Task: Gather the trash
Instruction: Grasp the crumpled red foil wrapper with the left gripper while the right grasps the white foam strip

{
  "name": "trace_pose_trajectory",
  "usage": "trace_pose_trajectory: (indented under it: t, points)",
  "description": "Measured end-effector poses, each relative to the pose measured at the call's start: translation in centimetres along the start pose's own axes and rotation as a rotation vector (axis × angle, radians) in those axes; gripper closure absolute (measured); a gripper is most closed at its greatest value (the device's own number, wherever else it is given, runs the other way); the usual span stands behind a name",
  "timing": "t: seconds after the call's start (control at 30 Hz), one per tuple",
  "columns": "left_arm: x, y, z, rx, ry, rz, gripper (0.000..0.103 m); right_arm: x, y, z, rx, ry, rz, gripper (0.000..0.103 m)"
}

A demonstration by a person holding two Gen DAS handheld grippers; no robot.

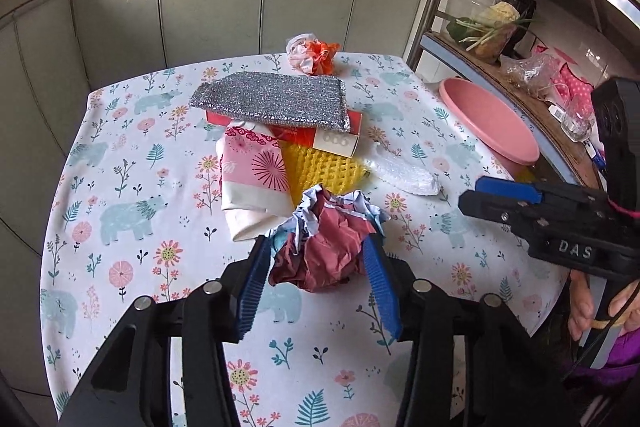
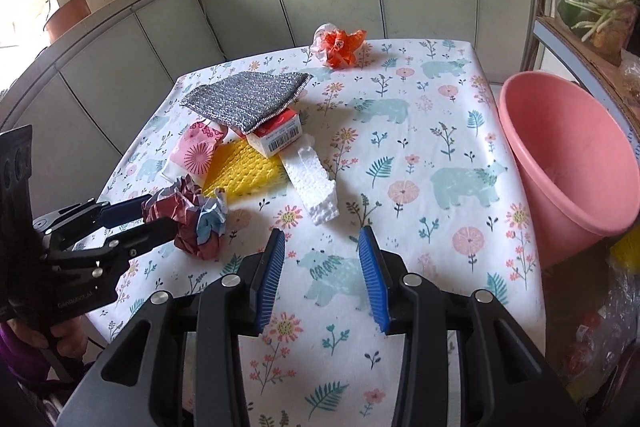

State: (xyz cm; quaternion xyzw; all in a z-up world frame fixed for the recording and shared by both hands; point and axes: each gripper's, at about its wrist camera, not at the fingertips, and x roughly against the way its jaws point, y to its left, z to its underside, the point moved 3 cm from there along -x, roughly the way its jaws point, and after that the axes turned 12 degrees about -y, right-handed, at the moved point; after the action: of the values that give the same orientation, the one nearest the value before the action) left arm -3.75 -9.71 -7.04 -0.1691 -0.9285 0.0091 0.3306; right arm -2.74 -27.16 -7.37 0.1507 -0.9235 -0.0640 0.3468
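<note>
Left wrist view: the left tongs [image 1: 316,255] bracket a crumpled red paper wad [image 1: 326,247] on the table [image 1: 132,163], pads at both its sides, contact unclear; right wrist view: the right tongs [image 2: 322,255] stand apart and empty above the tablecloth, near a pink basin [image 2: 568,163].
</note>
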Motion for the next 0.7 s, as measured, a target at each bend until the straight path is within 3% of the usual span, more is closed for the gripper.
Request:
trace_pose_trajectory:
  t: [0.27, 0.7]
  points:
    - [0.9, -0.2, 0.3, -0.044, -0.035, 0.007, 0.07, -1.9, 0.6, -0.8, 0.047, 0.024, -0.004, 0.063]
    - [3.1, 0.9, 0.3, 0.002, -0.062, 0.03, 0.072, -5.0, 1.1, -1.1, 0.107, 0.063, 0.027, 0.063]
